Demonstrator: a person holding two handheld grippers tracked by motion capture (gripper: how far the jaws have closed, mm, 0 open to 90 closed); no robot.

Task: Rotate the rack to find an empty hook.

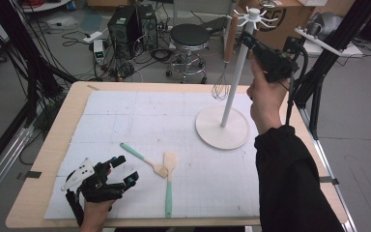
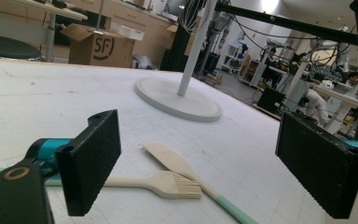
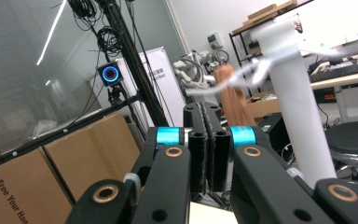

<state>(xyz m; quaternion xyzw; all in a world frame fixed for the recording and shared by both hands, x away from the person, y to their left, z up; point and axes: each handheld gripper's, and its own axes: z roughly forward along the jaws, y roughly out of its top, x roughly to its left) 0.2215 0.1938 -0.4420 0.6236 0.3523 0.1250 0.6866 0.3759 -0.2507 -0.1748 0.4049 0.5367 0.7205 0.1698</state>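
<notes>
Down by the near table edge the left gripper waits, fingers wide, beside the brush and spatula — both unhung — while the right gripper, fingers pressed together empty, sits at the rack where the whisk already hangs.

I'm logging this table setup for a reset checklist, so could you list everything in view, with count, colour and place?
Utensil stand: one, white, round base on the mat's far right, hooks on top.
Whisk: one, metal wires with wooden handle, hanging from the stand.
Pastry brush: one, mint handle, wooden head, mat centre.
Spatula: one, wooden blade, mint handle, beside the brush, heads touching.
Mat: one, white, covering the wooden table.
Stool: one, black, behind the table.
Left gripper: black, jaws open, near edge.
Right gripper: black, jaws shut, raised by the stand's top.
</notes>
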